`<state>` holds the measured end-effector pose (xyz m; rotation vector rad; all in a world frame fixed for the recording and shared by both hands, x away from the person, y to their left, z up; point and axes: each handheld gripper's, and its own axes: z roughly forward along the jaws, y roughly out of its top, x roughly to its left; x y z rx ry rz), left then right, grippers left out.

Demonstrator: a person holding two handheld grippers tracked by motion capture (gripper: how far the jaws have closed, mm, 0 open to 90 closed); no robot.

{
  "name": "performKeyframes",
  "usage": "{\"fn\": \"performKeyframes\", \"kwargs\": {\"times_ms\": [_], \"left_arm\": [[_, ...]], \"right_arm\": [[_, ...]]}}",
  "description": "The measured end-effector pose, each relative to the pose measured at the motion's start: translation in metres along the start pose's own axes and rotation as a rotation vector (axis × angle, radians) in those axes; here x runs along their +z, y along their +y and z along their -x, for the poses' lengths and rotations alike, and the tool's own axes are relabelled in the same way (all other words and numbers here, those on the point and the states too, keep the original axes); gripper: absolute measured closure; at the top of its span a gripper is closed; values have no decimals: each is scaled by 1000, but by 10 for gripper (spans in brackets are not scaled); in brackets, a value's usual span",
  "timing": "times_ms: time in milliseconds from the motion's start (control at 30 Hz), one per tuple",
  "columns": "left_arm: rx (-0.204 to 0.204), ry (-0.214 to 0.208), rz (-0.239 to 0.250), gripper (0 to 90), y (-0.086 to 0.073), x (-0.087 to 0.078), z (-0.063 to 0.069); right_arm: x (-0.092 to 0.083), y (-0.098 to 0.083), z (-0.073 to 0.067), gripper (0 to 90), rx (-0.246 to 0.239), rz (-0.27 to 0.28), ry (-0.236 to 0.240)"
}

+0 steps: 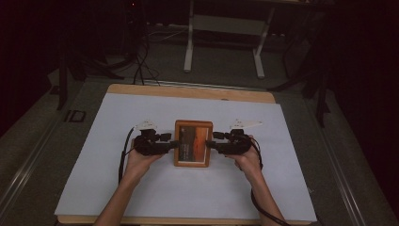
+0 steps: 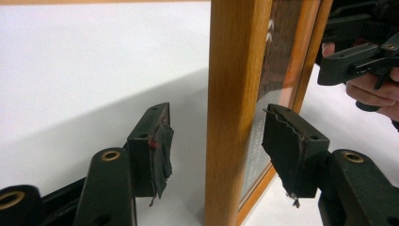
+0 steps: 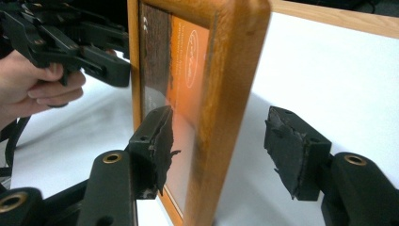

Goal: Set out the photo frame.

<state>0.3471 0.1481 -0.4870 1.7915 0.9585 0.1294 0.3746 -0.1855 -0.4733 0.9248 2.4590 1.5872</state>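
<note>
Forearms come in at the bottom of the high view, mine by proxy, and I take the frame (image 1: 193,143) as my landmark throughout. Under it the white sheet (image 1: 141,197) covers most of the table (image 1: 188,91), whose wooden edge shows beyond the frame. The frame itself stands near the middle of the sheet, picture side toward me, apparently resting on its lower edge.

Left of the frame, the left gripper (image 2: 214,146) has its jaws spread, one pad on each side of the frame's left rail (image 2: 235,113), neither touching the wood. Right of the frame, the right gripper (image 3: 219,146) matches it: jaws apart, straddling the right rail (image 3: 226,108) with clear gaps.

My guess is the step is a two-sided grasp. I'd centre each rail between its pads first, then close both together, so neither side pushes the frame over.
</note>
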Motion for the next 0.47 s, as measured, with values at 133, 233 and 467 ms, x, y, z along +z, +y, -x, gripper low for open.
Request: {"fn": "performKeyframes", "kwargs": {"times_ms": [133,233,467], "left_arm": [[-6,21,18,421,2,-12,-2],[-11,53,23,421,3,-21,-3],[-2,139,23,414,1,-39,-6]], "right_arm": [[-11,0,2,414,0,3,-11],[-20,0,5,414,5,1,-22],[-39,-2,17,414,34,2,-55]]}}
